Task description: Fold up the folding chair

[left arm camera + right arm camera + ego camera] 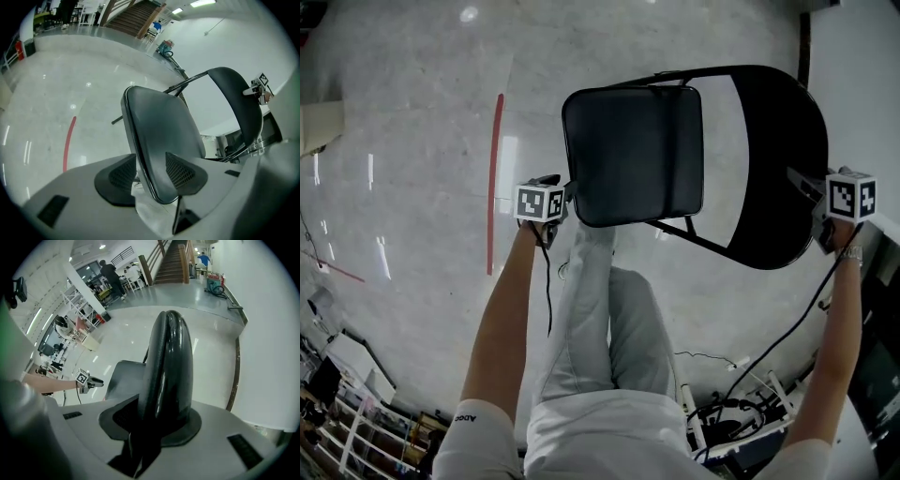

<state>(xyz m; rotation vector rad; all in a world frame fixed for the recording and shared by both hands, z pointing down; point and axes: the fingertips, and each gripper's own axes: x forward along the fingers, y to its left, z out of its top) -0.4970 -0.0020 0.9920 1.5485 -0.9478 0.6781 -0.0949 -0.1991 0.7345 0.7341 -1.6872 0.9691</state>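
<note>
**Chair's own seat screens its legs from above**

In the head view the black metal-framed folding chair (773, 187) hides most of its frame and the person's feet beneath its padded seat (633, 155). The left tongs (565, 201) and right tongs (821, 216) barely clear their marker cubes. Distant figures (108, 273) in the right gripper view are too small to make out. Cluttered shelving (356, 427) is cut off by the lower-left edge.

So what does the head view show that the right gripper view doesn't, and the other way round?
Only the head view: the person's legs in white trousers, and cables on the floor.

Only the right gripper view: a staircase, people standing far off, and a close look at the right gripper clamped on the black backrest.

Both: the chair's seat, the backrest, and the left gripper holding the seat's edge.
</note>
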